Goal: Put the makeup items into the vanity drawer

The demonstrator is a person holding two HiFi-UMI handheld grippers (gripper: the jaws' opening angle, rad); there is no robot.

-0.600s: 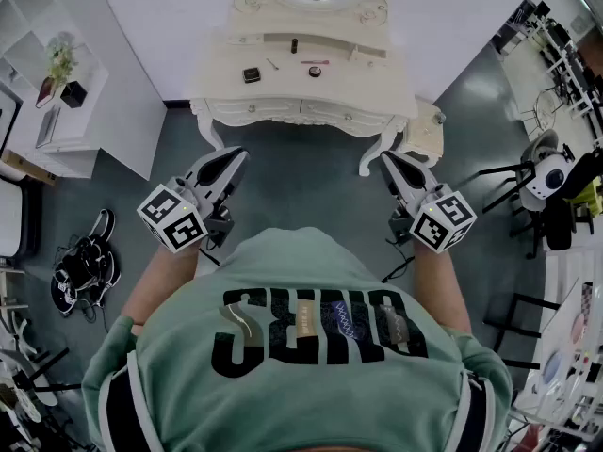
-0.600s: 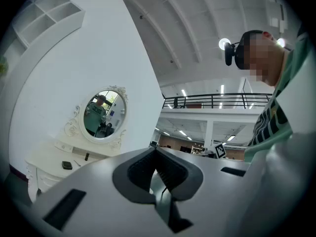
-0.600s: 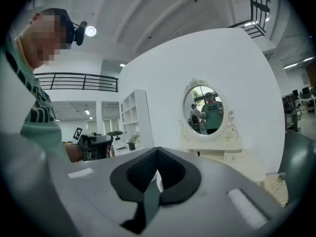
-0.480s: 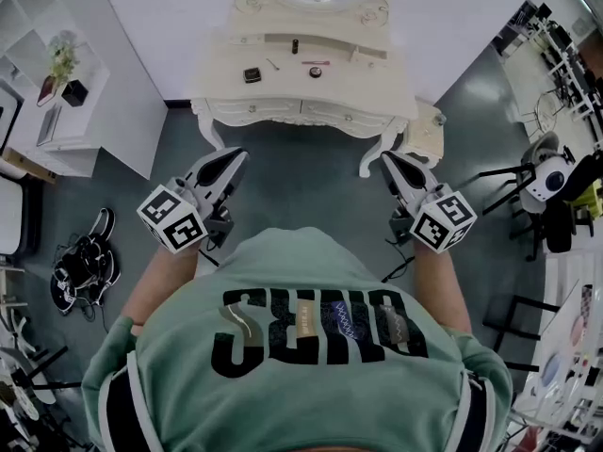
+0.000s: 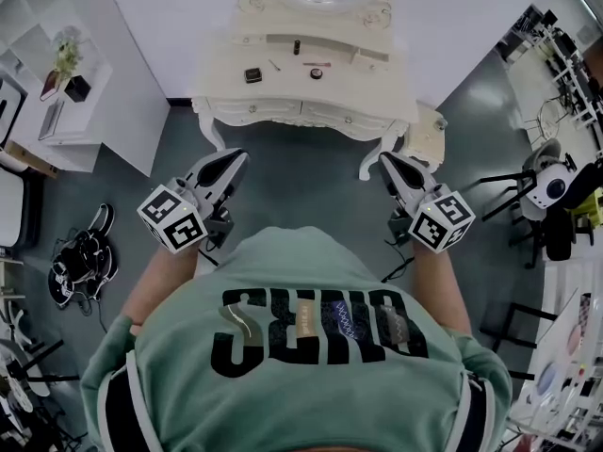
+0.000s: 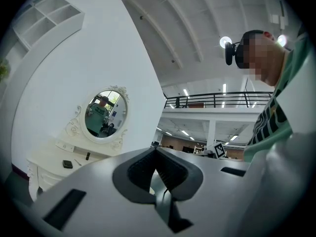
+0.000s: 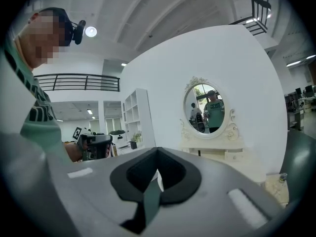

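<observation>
The white vanity (image 5: 217, 83) stands ahead against the wall, its two front drawers (image 5: 301, 113) closed. On its top lie a black compact (image 5: 252, 75), a thin stick (image 5: 272, 64), a dark tube (image 5: 295, 47), a pink pencil (image 5: 315, 62) and a small round pot (image 5: 316, 72). My left gripper (image 5: 231, 163) and right gripper (image 5: 388, 163) hover over the floor well short of the vanity, both shut with nothing in them. The left gripper view shows the vanity (image 6: 49, 159) and its oval mirror (image 6: 105, 113) low at the left. In the right gripper view the mirror (image 7: 207, 107) is straight ahead.
A small cream stool (image 5: 426, 132) sits by the vanity's right leg. A white shelf unit (image 5: 66, 111) stands at the left, with black shoes (image 5: 83, 257) on the floor below it. Chairs and stands (image 5: 546, 186) crowd the right side. The grey floor (image 5: 301, 186) lies between me and the vanity.
</observation>
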